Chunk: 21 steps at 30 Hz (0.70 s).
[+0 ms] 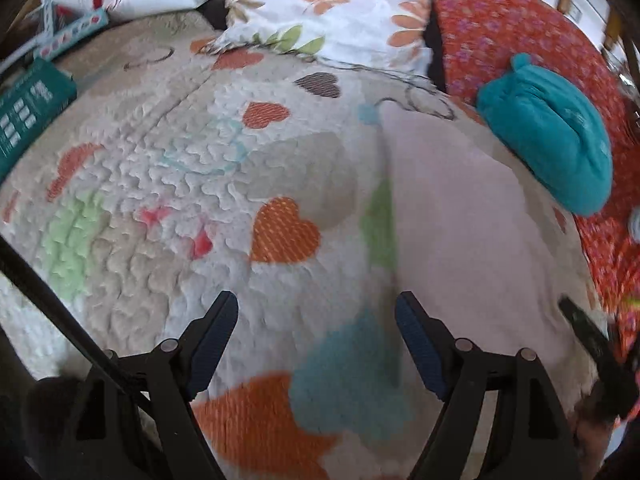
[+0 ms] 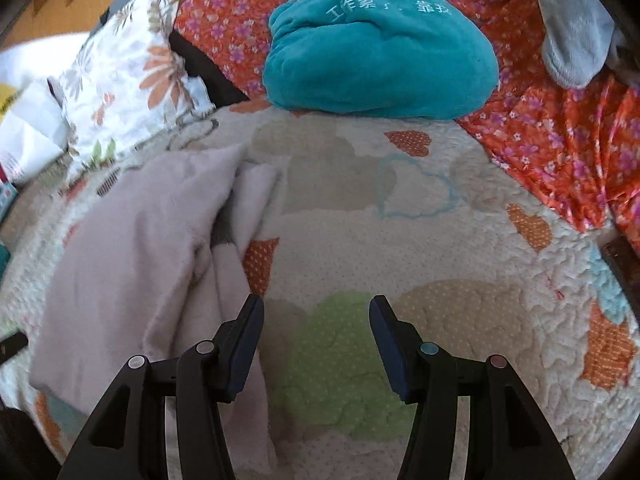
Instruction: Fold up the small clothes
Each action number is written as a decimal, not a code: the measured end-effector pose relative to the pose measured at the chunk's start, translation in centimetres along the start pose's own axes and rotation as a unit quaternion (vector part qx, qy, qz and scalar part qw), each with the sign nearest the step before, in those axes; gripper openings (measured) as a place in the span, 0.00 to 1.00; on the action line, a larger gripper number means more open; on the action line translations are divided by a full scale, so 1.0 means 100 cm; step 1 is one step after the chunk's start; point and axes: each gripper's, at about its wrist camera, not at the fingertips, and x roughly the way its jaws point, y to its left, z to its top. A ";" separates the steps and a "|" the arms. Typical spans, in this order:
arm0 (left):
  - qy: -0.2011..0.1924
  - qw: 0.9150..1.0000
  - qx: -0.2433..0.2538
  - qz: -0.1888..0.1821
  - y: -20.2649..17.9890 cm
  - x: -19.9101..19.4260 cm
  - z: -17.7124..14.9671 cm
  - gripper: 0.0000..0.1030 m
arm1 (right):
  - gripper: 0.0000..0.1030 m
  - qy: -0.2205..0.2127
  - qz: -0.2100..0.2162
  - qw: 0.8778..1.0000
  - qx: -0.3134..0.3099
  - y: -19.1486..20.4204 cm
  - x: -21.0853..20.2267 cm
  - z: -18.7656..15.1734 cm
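The pale pink garment lies flat but rumpled on the heart-patterned quilt of the bed, its long axis running roughly from six o'clock toward twelve, with a loose fold or sleeve bunched along its right-hand edge. From the right tool it sits at about nine to ten o'clock, so close that the left finger of that tool hovers at the cloth's near right edge; whether it touches I cannot tell. In the left wrist view the same garment spreads from one to three o'clock of the left tool, its left edge running up just beside the right finger. So the cloth lies between the two tools, and the right one looks to me slightly better placed for the bunched edge, while the left faces the straight one. Both tools are spread wide and hold nothing. My guess is that the fold has not begun and that the next grasp turns on catching those two long edges. Beyond the garment, at twelve o'clock, a teal plush cushion rests where the quilt meets a red flowered sheet, with a floral pillow at ten o'clock and a grey sock far off at one.
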 end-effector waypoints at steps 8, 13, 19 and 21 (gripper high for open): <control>-0.067 0.997 0.017 0.044 0.023 0.043 0.020 0.77 | 0.58 -0.013 0.040 0.996 -0.075 0.064 -0.017 0.044; -0.080 0.992 0.063 0.070 0.016 0.060 0.012 0.89 | 0.58 0.031 0.032 0.998 -0.049 0.082 0.040 0.096; -0.068 0.994 0.049 0.063 0.016 0.066 0.017 0.96 | 0.11 0.127 0.109 0.986 0.012 0.077 0.109 0.113; -0.064 0.995 0.044 0.062 0.015 0.069 0.020 1.00 | 0.05 0.121 0.074 0.990 0.005 0.074 0.102 0.115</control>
